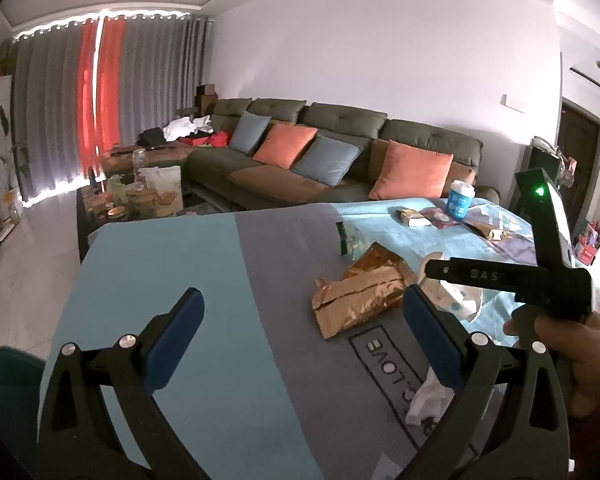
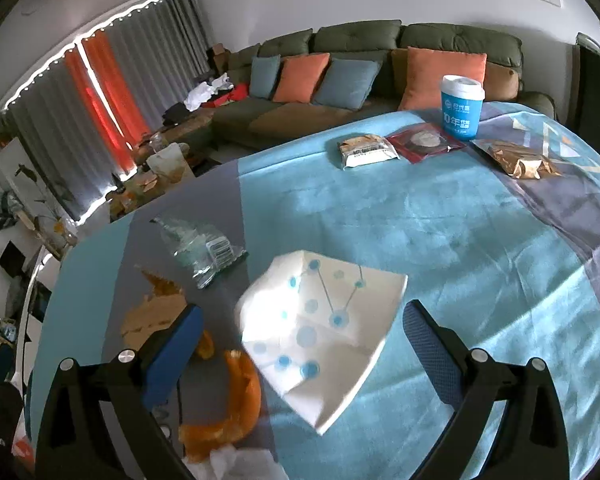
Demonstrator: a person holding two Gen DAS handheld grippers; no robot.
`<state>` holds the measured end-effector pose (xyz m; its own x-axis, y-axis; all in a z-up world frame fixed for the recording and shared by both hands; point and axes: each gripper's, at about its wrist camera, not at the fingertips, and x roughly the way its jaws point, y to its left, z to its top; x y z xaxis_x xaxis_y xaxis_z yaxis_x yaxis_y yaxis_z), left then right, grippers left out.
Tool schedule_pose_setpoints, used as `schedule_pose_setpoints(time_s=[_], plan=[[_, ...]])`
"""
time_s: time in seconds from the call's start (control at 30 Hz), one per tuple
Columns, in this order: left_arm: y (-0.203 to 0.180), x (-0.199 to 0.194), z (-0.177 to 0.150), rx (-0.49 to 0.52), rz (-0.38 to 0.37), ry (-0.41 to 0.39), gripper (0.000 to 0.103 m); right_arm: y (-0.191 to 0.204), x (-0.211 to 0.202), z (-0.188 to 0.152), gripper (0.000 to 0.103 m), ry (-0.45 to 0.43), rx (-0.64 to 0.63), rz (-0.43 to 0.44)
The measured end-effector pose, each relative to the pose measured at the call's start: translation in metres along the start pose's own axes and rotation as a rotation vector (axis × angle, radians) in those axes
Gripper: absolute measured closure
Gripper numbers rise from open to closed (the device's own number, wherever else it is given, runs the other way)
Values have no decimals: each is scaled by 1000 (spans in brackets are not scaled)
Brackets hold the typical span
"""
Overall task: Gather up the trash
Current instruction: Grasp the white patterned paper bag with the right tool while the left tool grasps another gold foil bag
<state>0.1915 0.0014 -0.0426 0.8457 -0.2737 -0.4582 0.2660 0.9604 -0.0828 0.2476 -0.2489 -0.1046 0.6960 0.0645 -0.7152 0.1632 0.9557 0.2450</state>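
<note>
My left gripper (image 1: 300,320) is open and empty above the blue-grey tablecloth (image 1: 204,280). A crumpled gold foil wrapper (image 1: 360,292) lies just ahead right of it, and a white tissue (image 1: 428,400) by its right finger. My right gripper (image 2: 300,328) is open, hovering over a white paper with blue dots (image 2: 320,340), not touching it. An orange wrapper (image 2: 236,400), a clear plastic bag (image 2: 200,252) and a white tissue (image 2: 240,460) lie to its left. Farther off lie a snack packet (image 2: 366,150), a red packet (image 2: 424,140), a gold wrapper (image 2: 520,162) and a blue cup (image 2: 462,106).
The right gripper's body and the hand holding it (image 1: 556,280) show at the right of the left wrist view. A green sofa with cushions (image 1: 340,152) stands behind the table. A cluttered low table (image 1: 140,196) is at the left. A teal object (image 1: 8,384) sits at the table's near-left corner.
</note>
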Motion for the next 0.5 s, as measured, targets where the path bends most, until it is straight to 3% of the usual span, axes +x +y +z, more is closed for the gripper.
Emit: schedule_pose_setpoints(time_s=[0.13, 0.5], plan=[[-3, 13, 4, 6, -26, 6, 6, 0, 11, 4, 7, 24, 2, -28], [-15, 43, 10, 19, -68, 40, 6, -13, 14, 9, 28, 69, -30, 9]])
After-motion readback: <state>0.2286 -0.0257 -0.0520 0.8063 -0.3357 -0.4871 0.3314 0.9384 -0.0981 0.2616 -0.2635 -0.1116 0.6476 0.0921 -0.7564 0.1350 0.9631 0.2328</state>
